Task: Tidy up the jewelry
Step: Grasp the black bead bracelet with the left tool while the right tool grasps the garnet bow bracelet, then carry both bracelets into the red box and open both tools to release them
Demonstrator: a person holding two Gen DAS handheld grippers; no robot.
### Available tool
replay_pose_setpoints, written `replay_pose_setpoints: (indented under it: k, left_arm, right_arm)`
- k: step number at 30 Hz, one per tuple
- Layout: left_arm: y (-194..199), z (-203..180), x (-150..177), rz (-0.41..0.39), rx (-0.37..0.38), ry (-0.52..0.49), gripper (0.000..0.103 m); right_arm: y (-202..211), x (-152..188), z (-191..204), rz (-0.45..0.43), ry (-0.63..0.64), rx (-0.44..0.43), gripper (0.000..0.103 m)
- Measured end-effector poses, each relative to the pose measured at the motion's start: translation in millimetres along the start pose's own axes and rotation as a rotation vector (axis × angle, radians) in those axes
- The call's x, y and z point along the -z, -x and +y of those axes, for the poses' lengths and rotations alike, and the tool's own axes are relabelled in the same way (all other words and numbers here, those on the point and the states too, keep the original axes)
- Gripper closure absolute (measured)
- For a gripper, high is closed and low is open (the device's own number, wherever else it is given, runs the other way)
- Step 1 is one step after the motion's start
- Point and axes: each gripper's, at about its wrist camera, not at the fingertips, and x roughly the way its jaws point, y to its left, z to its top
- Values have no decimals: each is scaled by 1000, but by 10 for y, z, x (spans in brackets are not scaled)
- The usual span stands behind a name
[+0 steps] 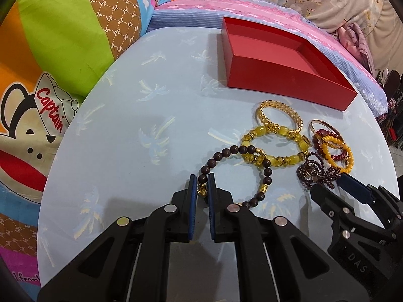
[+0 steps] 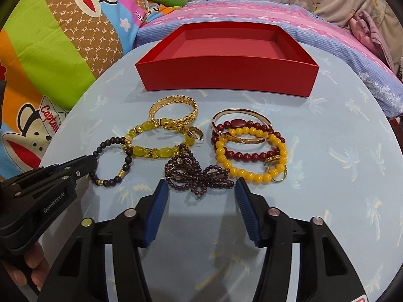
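My left gripper (image 1: 202, 182) is shut on the dark brown bead bracelet (image 1: 267, 171), which lies on the pale blue table (image 1: 126, 138); it also shows in the right wrist view (image 2: 126, 159), with the left gripper (image 2: 92, 164) on its left side. My right gripper (image 2: 200, 188) is open just in front of a tangled dark purple bead strand (image 2: 194, 173). An open red box (image 2: 226, 75) stands behind the jewelry, empty. A yellow stone bracelet (image 2: 156, 138), a gold chain bracelet (image 2: 173, 113) and a stack of yellow-bead, red-bead and gold bangles (image 2: 249, 146) lie between.
A small gold ring (image 2: 278, 173) lies by the yellow beads. Colourful cartoon pillows (image 2: 50, 50) crowd the left edge of the table. Pink and blue bedding (image 2: 327, 37) lies behind the box. The table's right part (image 2: 352, 176) is bare cloth.
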Motion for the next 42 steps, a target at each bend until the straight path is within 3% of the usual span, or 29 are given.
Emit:
replay_pose_setpoints:
  k: [6, 13, 15, 27, 37, 42]
  left_arm:
    - [-7, 2, -3, 1, 9, 2, 95]
    - [19, -34, 4, 2, 17, -4, 95]
    - [39, -58, 9, -1, 20, -8, 95]
    - [281, -193, -68, -30, 61, -33, 95]
    - [626, -347, -453, -111, 108, -72, 96]
    - [718, -445, -746, -154, 135, -101, 96]
  right_arm:
    - [-21, -22, -12, -1, -1, -7, 66]
    - [3, -17, -26, -3, -6, -36, 91]
    - [27, -15, -23, -7, -5, -45, 94]
    - [332, -69, -107, -68, -12, -73, 99]
    - [609, -301, -333, -138, -26, -81, 99]
    - [676, -589, -468, -174, -24, -91, 99]
